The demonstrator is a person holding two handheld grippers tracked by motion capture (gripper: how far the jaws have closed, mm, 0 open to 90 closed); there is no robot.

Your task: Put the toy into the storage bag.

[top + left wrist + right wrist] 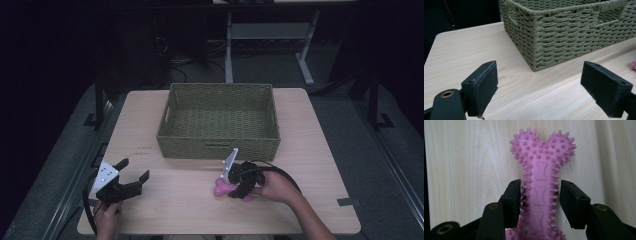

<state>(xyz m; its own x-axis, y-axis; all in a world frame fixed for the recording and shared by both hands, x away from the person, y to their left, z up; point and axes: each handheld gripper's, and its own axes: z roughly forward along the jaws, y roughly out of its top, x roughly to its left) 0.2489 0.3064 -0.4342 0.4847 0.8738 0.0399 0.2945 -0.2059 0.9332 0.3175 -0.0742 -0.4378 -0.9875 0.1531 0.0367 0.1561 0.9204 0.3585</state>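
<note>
High view: the pink bone toy lies on the table at about 5 o'clock from the woven basket, well clear of its front wall. The right gripper sits over the toy's shaft, with the hand at 3 o'clock of it. The left gripper hovers at 8 o'clock from the basket, nothing near it.

Left gripper view: the 2 black pads stand wide apart over bare wood, the basket's corner at 12 o'clock, a pink sliver of the toy at 3 o'clock.

Right gripper view: the toy's narrow shaft runs between the jaws toward 12 o'clock, ending in 2 knobbed lobes. The pads meet the side spikes at 9 and 3 o'clock, a narrow grip that looks just seated.

It looks like light, springy rubber: the nubs should bend and bite, resisting slip. The mid-shaft is the sensible hold; the lobes are too broad.
</note>
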